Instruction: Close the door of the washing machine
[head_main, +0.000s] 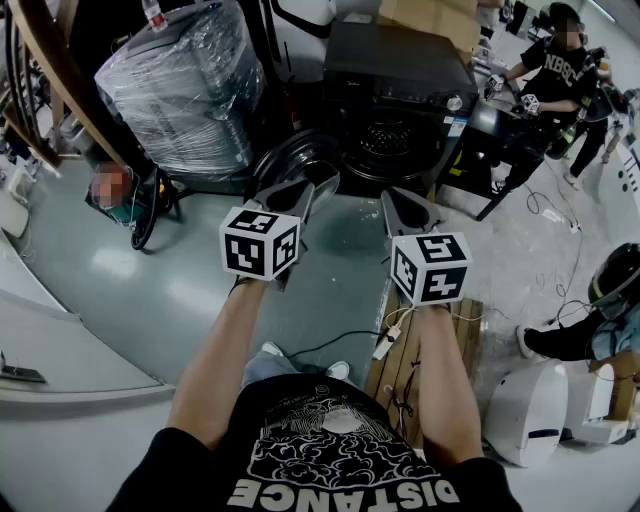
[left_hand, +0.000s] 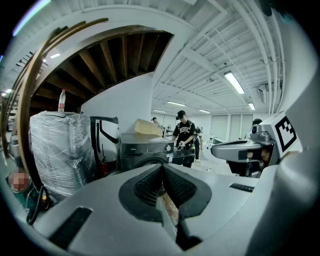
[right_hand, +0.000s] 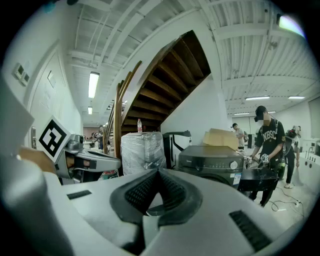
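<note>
1. Black front-loading washing machine (head_main: 400, 75): its round dark door (head_main: 285, 160) hangs open on the machine's left as seen from the head view.
2. Left gripper (head_main: 320, 188): jaws together, empty, tip by that door's rim (contact unclear).
3. Right gripper (head_main: 393, 198): jaws together, empty, before the machine's front.
4. Clear-plastic-wrapped bundle (head_main: 180, 90): left of the machine.

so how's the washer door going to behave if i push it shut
The door looks like a stiff round ring hinged to the washing machine, so it should swing, not flex. It stands open; a push near its free edge probably moves it easily. Its glossy rim may be slippery.
</note>
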